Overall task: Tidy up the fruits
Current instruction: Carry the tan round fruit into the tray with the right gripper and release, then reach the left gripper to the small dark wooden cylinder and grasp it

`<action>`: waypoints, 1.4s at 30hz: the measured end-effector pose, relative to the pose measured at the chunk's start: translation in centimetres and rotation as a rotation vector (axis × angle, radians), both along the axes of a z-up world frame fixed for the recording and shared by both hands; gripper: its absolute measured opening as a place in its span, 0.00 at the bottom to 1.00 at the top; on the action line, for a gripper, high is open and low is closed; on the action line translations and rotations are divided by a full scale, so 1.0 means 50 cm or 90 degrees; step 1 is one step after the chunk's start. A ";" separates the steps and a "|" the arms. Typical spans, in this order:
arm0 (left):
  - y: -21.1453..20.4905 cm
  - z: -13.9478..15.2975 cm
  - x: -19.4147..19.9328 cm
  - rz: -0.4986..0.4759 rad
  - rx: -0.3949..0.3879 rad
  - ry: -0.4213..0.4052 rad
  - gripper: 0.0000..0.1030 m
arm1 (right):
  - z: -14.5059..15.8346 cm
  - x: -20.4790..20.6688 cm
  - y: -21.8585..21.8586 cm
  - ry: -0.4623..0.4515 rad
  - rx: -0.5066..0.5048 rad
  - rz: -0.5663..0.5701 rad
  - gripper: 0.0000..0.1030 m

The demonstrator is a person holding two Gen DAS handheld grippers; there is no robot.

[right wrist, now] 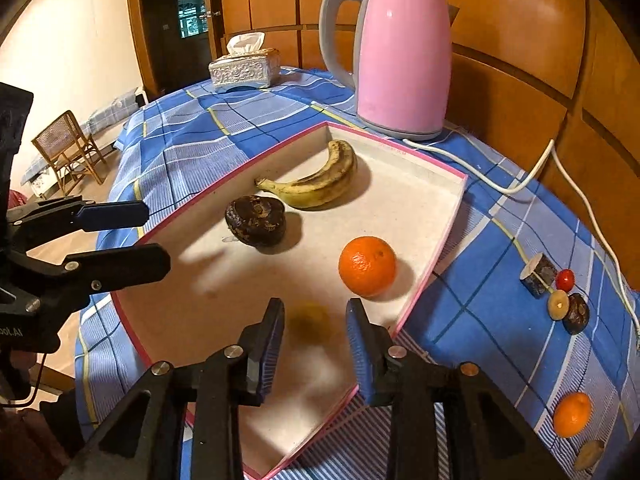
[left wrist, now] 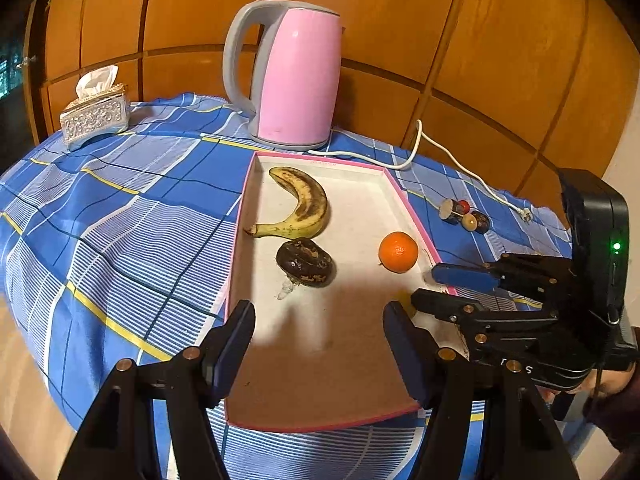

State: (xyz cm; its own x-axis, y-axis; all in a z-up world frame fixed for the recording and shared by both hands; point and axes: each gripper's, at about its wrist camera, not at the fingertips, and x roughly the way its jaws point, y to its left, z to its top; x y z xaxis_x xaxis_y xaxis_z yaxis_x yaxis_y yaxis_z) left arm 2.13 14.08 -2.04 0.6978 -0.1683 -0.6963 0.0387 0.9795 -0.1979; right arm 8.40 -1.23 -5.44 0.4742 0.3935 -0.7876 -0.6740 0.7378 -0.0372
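The right claw [right wrist: 314, 344] stands slightly parted around a blurred yellowish fruit [right wrist: 310, 320] over the tray [right wrist: 448, 224] – apparently releasing it there – while the left claw [left wrist: 318, 340] hovers half open, empty.

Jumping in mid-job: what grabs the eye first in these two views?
The tall pink kettle dominates the back of the blue checked tablecloth. In front of it, a pink-rimmed tray holds a spotted banana, a dark brown fruit and a bright orange. A second orange sits outside the tray.
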 end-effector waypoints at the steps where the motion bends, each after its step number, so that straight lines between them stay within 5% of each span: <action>1: 0.000 0.001 -0.001 0.000 0.002 -0.001 0.65 | 0.001 -0.001 -0.002 -0.002 -0.001 -0.004 0.33; 20: -0.040 0.007 -0.006 -0.039 0.015 0.001 0.65 | 0.039 -0.037 -0.177 -0.014 0.072 -0.128 0.35; 42: -0.181 0.035 0.027 -0.168 0.050 -0.008 0.65 | -0.036 -0.088 -0.446 0.019 0.018 -0.335 0.35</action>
